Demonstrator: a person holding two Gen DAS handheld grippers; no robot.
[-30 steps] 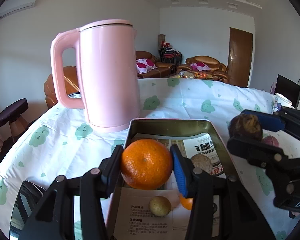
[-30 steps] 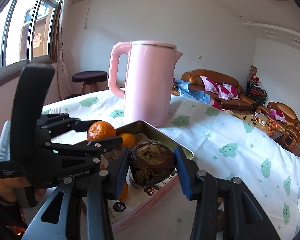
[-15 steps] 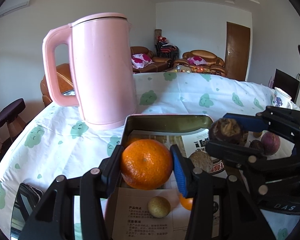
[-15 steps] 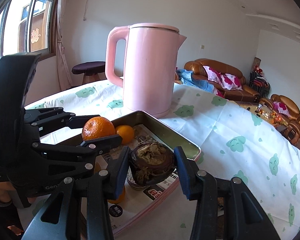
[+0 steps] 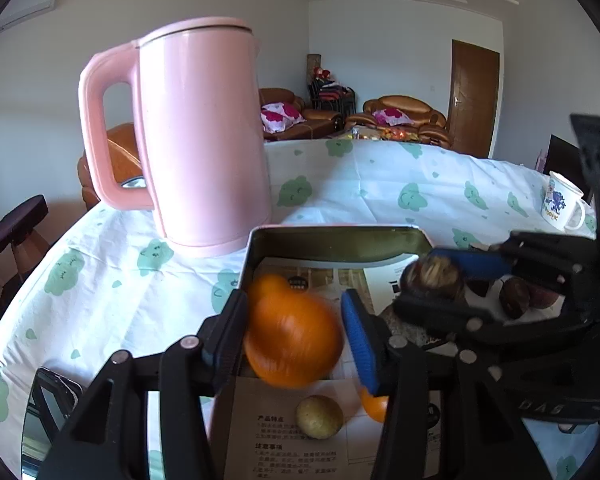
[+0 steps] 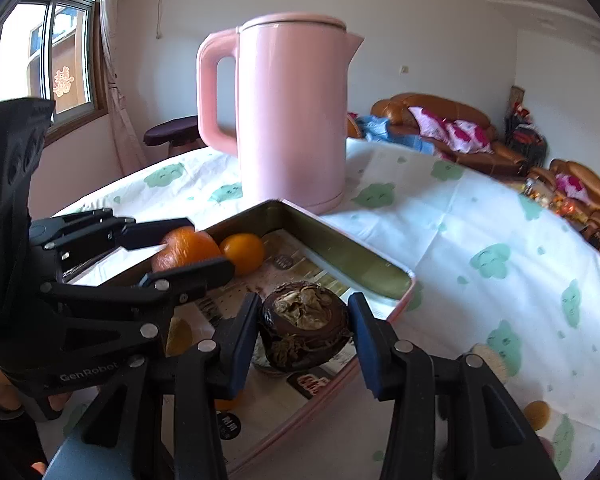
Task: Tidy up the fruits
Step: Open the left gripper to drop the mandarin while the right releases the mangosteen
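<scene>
Fruits go in the tray on the bench, near the pink kettle.

From my left side, my left fingers have just been opening, and the big orange sits between them, low over the tray. It looks blurry and there is a thin gap beside the blue pad, so I think it is slipping out. An orange is round and a bit heavy, with firm, bumpy skin. It rolls easily. I would hold it across its fat middle and let go low down. A small orange and a little yellow-brown fruit lie in the tray already. Off to one side, more dark fruits wait on the bench.

From my right side, my right fingers pinch a brown fruit by its two sides, above the tray's near corner. Its top looks dry and crumbly, and its skin looks wrinkled. I think it is light and could crack or squash, so a soft squeeze around the smooth middle is best. It should be set down gently in a bare spot, away from the oranges.
</scene>
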